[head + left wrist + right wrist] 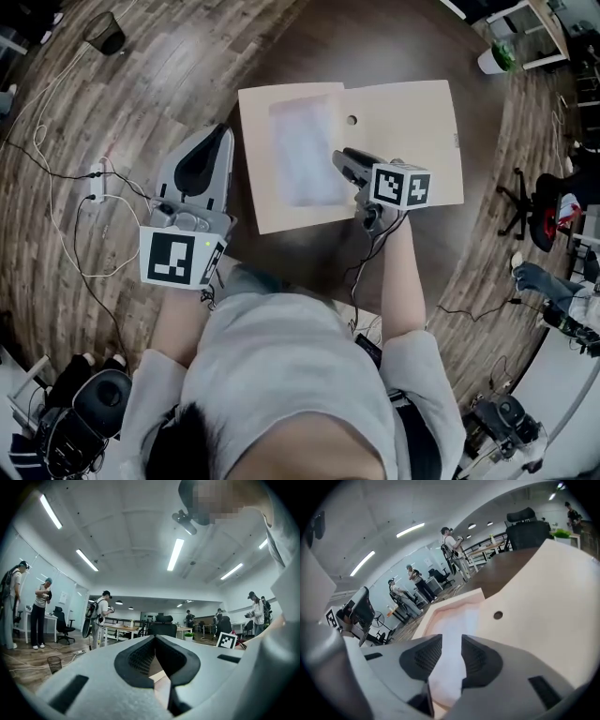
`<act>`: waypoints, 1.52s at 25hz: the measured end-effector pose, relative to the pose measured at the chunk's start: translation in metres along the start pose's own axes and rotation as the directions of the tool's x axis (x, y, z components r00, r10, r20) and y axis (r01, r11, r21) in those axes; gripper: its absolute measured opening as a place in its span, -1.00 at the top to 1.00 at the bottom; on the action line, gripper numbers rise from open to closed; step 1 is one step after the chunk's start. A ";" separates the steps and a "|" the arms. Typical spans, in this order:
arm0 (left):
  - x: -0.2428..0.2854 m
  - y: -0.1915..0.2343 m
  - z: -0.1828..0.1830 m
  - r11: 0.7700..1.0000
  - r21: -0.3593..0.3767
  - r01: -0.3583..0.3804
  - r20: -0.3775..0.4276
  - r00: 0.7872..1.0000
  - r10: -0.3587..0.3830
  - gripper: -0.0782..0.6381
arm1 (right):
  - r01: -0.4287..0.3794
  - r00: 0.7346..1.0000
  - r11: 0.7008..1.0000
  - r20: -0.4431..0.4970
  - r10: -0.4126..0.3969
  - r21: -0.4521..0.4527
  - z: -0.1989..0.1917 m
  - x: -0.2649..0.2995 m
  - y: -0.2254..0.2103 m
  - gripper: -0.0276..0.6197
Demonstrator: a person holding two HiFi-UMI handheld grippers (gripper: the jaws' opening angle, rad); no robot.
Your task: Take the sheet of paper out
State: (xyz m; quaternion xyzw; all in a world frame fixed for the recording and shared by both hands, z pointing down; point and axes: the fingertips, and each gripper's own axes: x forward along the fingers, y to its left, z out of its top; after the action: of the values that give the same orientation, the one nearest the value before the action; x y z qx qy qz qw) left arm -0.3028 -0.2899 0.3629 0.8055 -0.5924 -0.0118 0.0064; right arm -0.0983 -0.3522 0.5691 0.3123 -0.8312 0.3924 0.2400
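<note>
An open beige folder (412, 122) lies flat on the round brown table (394, 47). A white sheet of paper (305, 155) rests in its left half. My right gripper (343, 161) hovers over the folder's middle by the sheet's right edge, tilted downward. In the right gripper view its jaws (451, 641) stand apart, and the sheet (457, 616) shows through the gap with no pad pressing on it. The folder's right leaf (543, 597) has a small round hole (498, 615). My left gripper (223, 136) sits just left of the folder, tips together (154, 638), holding nothing.
The table's near edge runs just in front of the person's body. On the wood floor to the left lie white cables (56, 169) and a power strip (98, 183), with a wire bin (105, 33) farther off. An office chair (544, 202) stands to the right. Several people stand in the room (98, 616).
</note>
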 end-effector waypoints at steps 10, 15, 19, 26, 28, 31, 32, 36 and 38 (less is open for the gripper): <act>0.003 0.003 -0.010 1.000 -0.005 -0.005 -0.026 1.000 0.005 0.76 | -0.051 0.982 0.991 -0.176 0.073 0.128 -0.037 0.009 -0.026 0.46; 0.006 0.004 -0.012 1.000 -0.002 -0.001 -0.031 1.000 0.001 0.76 | -0.054 0.962 0.990 -0.257 0.086 0.132 -0.055 0.016 -0.032 0.42; 0.007 0.000 -0.013 1.000 -0.002 -0.001 -0.036 0.999 0.001 0.76 | -0.050 0.943 0.988 -0.319 0.095 0.145 -0.067 0.016 -0.038 0.42; 0.006 0.006 -0.016 1.000 -0.004 -0.007 -0.044 0.999 0.007 0.76 | -0.119 0.911 0.973 -0.368 0.187 0.199 -0.079 0.021 -0.028 0.42; 0.006 0.006 -0.016 1.000 -0.003 -0.007 -0.044 0.999 0.007 0.76 | -0.124 0.906 0.972 -0.376 0.193 0.200 -0.080 0.021 -0.028 0.43; 0.006 0.006 -0.017 1.000 -0.003 -0.009 -0.045 0.999 0.008 0.76 | -0.147 0.892 0.969 -0.395 0.217 0.200 -0.082 0.021 -0.026 0.43; 0.006 0.006 -0.018 1.000 -0.003 -0.009 -0.045 0.999 0.009 0.76 | -0.155 0.886 0.968 -0.406 0.223 0.195 -0.084 0.021 -0.025 0.43; 0.005 0.005 -0.018 1.000 -0.004 -0.008 -0.046 0.999 0.008 0.76 | -0.160 0.872 0.971 -0.437 0.223 0.177 -0.087 0.022 -0.022 0.44; 0.005 0.007 -0.018 1.000 -0.004 -0.008 -0.046 0.999 0.008 0.76 | -0.170 0.865 0.970 -0.444 0.233 0.176 -0.086 0.025 -0.019 0.45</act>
State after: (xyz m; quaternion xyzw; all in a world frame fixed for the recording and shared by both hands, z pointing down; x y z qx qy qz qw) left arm -0.3076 -0.2971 0.3813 0.8033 -0.5952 0.0055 0.0219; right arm -0.0893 -0.3008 0.6442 0.1367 -0.7507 0.5319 0.3671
